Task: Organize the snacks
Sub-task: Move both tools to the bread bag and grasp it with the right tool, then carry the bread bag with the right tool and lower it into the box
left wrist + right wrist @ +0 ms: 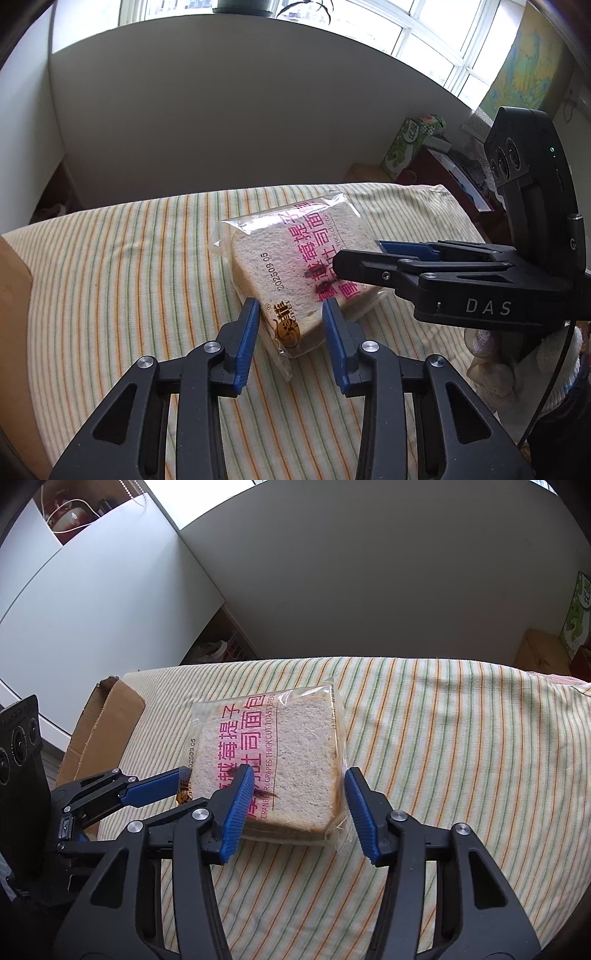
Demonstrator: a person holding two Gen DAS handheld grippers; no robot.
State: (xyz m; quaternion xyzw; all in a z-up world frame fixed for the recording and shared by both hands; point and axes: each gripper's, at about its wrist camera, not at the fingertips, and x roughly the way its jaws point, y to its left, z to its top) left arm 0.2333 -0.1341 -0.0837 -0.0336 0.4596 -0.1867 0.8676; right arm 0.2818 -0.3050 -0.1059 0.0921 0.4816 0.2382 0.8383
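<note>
A clear packet of sliced toast bread point(295, 266) with pink lettering lies flat on the striped cloth point(110, 295). My left gripper point(290, 310) is open, its blue fingers straddling the packet's near corner. My right gripper point(299, 779) is open, its jaws on either side of the packet point(288, 753) at its near edge. In the left wrist view the right gripper point(354, 258) comes in from the right over the packet. In the right wrist view the left gripper point(173, 779) shows at the left beside the packet's corner.
An open cardboard box point(99, 731) stands at the cloth's left edge. A green carton point(406, 147) and other items sit beyond the far right corner. A grey wall rises behind the table. A gloved hand point(495, 358) holds the right gripper.
</note>
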